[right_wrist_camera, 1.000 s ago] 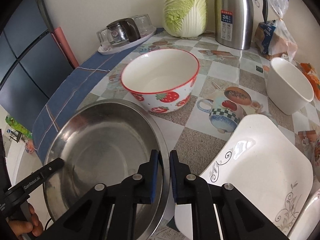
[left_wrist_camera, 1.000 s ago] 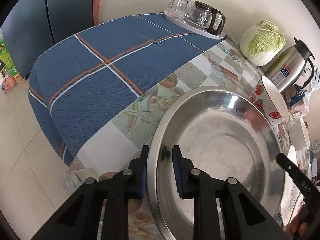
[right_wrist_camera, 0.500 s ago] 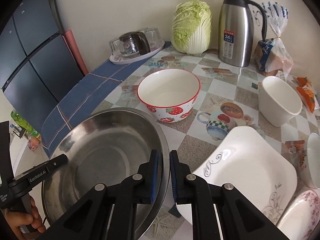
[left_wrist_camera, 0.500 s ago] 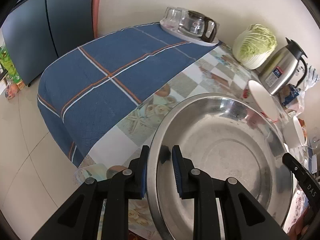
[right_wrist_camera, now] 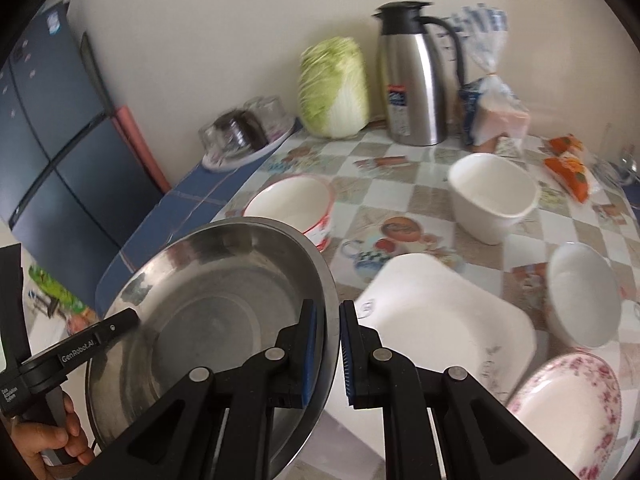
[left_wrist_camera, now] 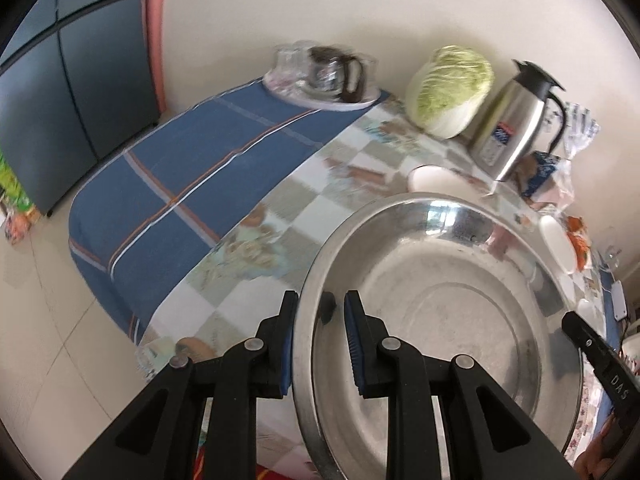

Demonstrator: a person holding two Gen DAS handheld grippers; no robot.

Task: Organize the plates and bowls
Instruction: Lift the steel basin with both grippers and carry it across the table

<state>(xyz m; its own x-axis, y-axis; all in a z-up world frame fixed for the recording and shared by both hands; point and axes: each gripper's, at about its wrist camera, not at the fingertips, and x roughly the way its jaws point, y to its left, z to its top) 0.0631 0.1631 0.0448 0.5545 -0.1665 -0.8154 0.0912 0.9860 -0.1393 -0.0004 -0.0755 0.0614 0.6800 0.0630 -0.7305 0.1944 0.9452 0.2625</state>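
We see the steel basin (right_wrist_camera: 208,308) held, apparently clear of the tabletop (right_wrist_camera: 420,184) near its front-left edge, with our left hand-held gripper (left_wrist_camera: 320,312) and right hand-held gripper (right_wrist_camera: 326,316) each clamped narrowly on opposite rims, beside the strawberry bowl (right_wrist_camera: 292,204) and square white plate (right_wrist_camera: 440,320).

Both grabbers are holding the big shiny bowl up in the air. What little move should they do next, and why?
Probably carry the big round steel basin sideways to a bare patch of the blue striped cloth before lowering. The left gripper and right gripper each pinch its rim on opposite sides, and it hangs over the red-rimmed strawberry bowl and beside the square white plate, so going straight down risks a bump.
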